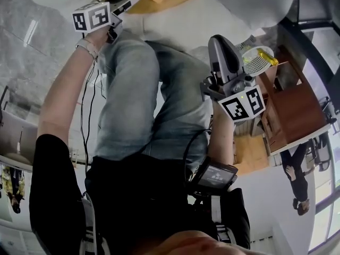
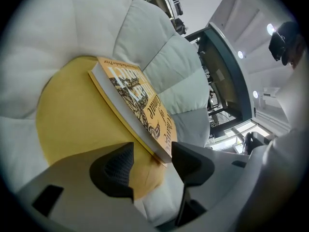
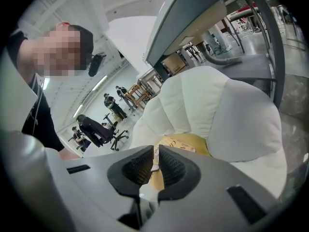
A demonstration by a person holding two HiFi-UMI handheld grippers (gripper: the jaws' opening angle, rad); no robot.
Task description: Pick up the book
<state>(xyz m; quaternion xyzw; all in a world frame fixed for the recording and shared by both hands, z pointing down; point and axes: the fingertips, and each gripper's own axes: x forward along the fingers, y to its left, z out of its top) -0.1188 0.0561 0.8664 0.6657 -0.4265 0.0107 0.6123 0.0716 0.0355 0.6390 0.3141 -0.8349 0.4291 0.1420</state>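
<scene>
Book point(image 2: 137, 103) — paperback, orange-yellow cover with dark ornate print, pale page edges, cover up. It lies on the round yellow cushion point(image 2: 72, 124) in the middle of a white petal-backed chair point(image 2: 96, 28). Left gripper point(image 2: 152, 161): jaws wide apart, book's near corner between them, pads not pressing it. Right gripper point(image 3: 155, 153): jaws almost together, thin slit only, nothing gripped — well apart from the book. White perforated bowl point(image 1: 257, 61) by the brown cabinet point(image 1: 297, 110), yellow piece at its rim.
</scene>
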